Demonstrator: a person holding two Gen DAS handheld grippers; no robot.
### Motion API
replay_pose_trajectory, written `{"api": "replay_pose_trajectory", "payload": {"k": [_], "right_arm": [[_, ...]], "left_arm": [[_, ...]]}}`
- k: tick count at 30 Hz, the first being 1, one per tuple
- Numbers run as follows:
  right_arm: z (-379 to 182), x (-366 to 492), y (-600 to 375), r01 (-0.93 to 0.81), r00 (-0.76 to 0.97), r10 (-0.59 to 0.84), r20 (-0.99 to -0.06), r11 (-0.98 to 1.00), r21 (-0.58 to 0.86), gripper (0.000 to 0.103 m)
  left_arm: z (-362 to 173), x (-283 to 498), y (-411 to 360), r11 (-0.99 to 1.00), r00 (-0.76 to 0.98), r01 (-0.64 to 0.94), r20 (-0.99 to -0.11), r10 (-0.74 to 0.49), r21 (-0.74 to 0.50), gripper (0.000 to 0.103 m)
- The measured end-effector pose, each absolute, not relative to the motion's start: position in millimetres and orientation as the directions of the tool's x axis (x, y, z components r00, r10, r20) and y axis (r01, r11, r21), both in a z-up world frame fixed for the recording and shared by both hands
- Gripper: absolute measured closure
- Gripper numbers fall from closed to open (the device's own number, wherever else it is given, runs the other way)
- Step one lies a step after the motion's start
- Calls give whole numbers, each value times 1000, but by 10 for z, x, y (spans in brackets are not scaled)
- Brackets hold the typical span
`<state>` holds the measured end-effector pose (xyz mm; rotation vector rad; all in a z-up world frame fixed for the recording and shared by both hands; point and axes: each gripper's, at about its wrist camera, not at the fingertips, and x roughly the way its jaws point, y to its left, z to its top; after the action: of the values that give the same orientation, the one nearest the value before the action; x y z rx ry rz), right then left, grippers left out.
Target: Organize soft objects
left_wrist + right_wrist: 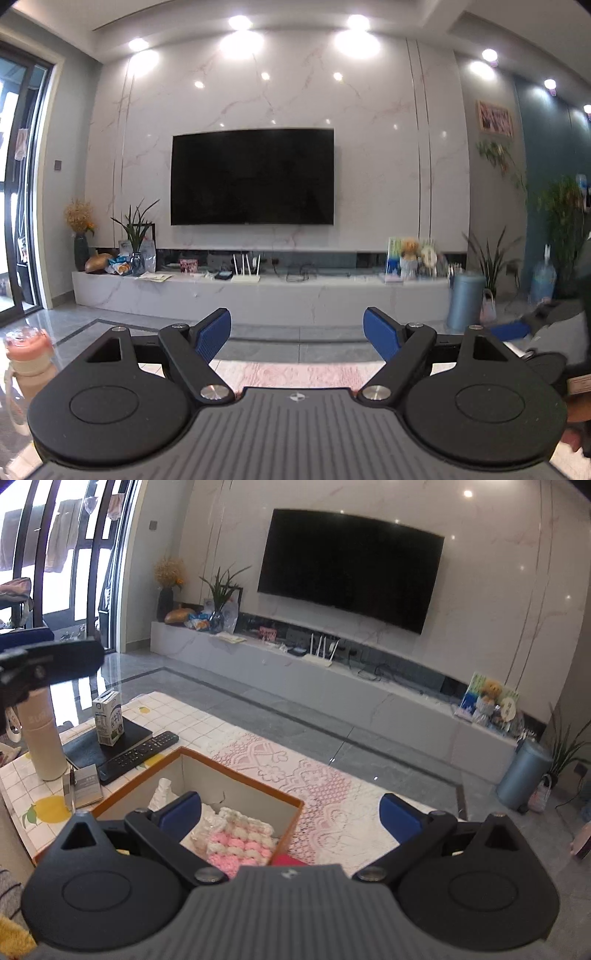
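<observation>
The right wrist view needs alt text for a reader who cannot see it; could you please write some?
The right gripper, jaws open and empty, hovers over an orange-rimmed box holding a pink-and-white knitted piece and white soft items. The box sits on a lace-covered table beside a remote and milk carton, facing a wall-mounted television.

A pink-and-white crocheted piece (pixel 240 843) lies flat in my orange-rimmed box (pixel 236 771) on the worktop. Crumpled white soft stuff (pixel 162 794) lies beside it inside.
</observation>
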<state>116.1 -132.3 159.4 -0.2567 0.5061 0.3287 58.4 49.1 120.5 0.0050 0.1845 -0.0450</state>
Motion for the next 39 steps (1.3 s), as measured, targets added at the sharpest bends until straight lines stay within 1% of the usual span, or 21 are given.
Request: {"api": "replay_pose_trajectory", "payload": {"k": [1, 3, 5, 6, 7, 8, 11, 16, 19, 23, 25, 27, 29, 30, 32, 36, 39], "right_arm": [[1601, 1080, -1375, -355, 835, 232, -499, 920, -166, 3], [1589, 912, -1460, -323, 851, 199, -485, 928, -186, 3], [1540, 754, -1531, -292, 860, 169, -481, 937, -192, 3], [1507, 677, -1568, -292, 858, 172, -483, 938, -184, 3], [1471, 608, -1606, -295, 854, 180, -488, 940, -170, 3], [1433, 538, -1648, -295, 851, 188, -490, 944, -150, 3], [1288, 408, -1709, -288, 847, 197, -493, 951, -114, 3], [1042, 326, -1722, -279, 836, 187, -516, 954, -106, 3], [935, 298, -1768, -262, 836, 200, -511, 964, -52, 3], [787, 279, -1810, -240, 831, 193, -522, 971, -23, 3], [708, 282, -1853, -225, 825, 194, -532, 974, 5, 3], [642, 271, -1903, -212, 823, 202, -531, 976, 43, 3], [565, 265, -1924, -201, 822, 205, -531, 977, 67, 3], [532, 269, -1923, -201, 819, 211, -533, 976, 79, 3], [474, 278, -1918, -203, 811, 221, -541, 975, 93, 3], [420, 253, -1913, -210, 812, 227, -538, 973, 93, 3], [429, 263, -1913, -215, 815, 225, -534, 973, 83, 3]], "left_arm": [[1209, 561, 477, 999, 980, 31, -194, -34, -21, 10], [1179, 497, 447, 998, 975, 17, -219, -31, -67, 10], [1097, 435, 399, 997, 969, 27, -244, -45, -79, 10], [1045, 401, 389, 997, 966, 36, -255, -53, -74, 14], [989, 369, 366, 997, 962, 44, -267, -60, -62, 23], [933, 358, 329, 998, 957, 49, -284, -59, -45, 26], [800, 310, 231, 998, 950, 44, -308, -52, -33, 27], [545, 275, 117, 998, 933, 33, -358, -47, -44, 27], [394, 305, 55, 999, 917, 45, -395, -52, -28, 27], [254, 297, 35, 997, 913, 76, -400, -75, -14, 21], [204, 293, 8, 997, 914, 73, -399, -75, -19, 15], [170, 287, -30, 998, 916, 61, -396, -60, -10, 14], [134, 280, -73, 998, 918, 58, -394, -48, 13, 9], [122, 277, -103, 998, 919, 54, -391, -40, 24, 5], [97, 275, -129, 998, 918, 52, -394, -35, 35, 4], [61, 277, -99, 998, 911, 61, -409, -54, 3, 4], [54, 272, -87, 998, 912, 60, -407, -53, 4, 4]]}}
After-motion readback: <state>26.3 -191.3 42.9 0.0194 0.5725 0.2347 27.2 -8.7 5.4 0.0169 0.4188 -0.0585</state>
